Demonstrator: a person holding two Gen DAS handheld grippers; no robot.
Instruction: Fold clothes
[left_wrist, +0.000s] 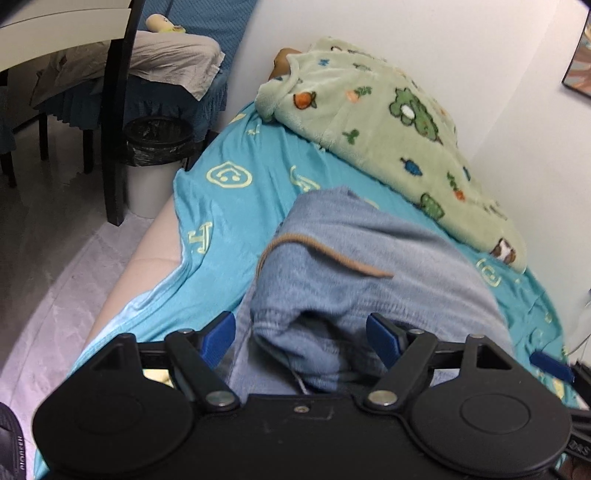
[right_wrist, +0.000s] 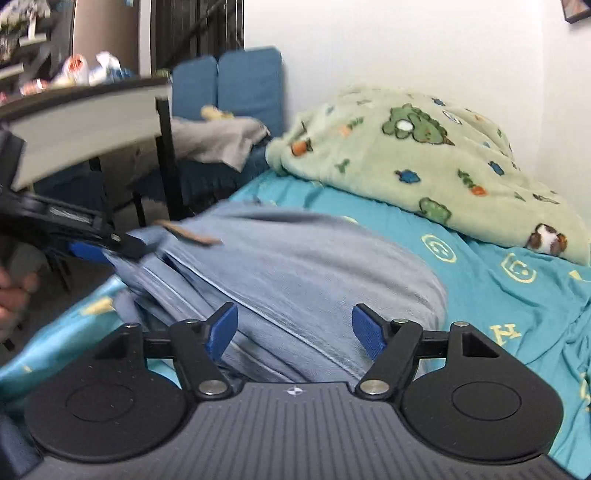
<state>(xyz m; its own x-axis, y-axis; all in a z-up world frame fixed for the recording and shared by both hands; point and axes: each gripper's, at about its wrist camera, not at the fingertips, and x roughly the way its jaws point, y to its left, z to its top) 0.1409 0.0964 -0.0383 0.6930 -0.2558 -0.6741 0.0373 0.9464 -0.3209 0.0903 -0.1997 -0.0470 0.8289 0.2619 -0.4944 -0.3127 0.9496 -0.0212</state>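
Observation:
A light blue garment (left_wrist: 369, 266) with a tan drawstring (left_wrist: 332, 254) lies bunched on the turquoise bed sheet (left_wrist: 236, 206). My left gripper (left_wrist: 301, 338) is open, its blue fingers on either side of the garment's elastic edge. In the right wrist view the same garment (right_wrist: 314, 266) lies in folds. My right gripper (right_wrist: 295, 330) is open just above its near edge. The left gripper (right_wrist: 107, 249) shows at the left of that view, at the garment's left edge.
A green fleece blanket (left_wrist: 388, 122) with animal prints is heaped along the white wall (left_wrist: 443, 37). Left of the bed stand a black-lined bin (left_wrist: 155, 147), dark chair legs (left_wrist: 114, 147) and a table (right_wrist: 85, 122). Blue cushions (right_wrist: 229, 88) are behind.

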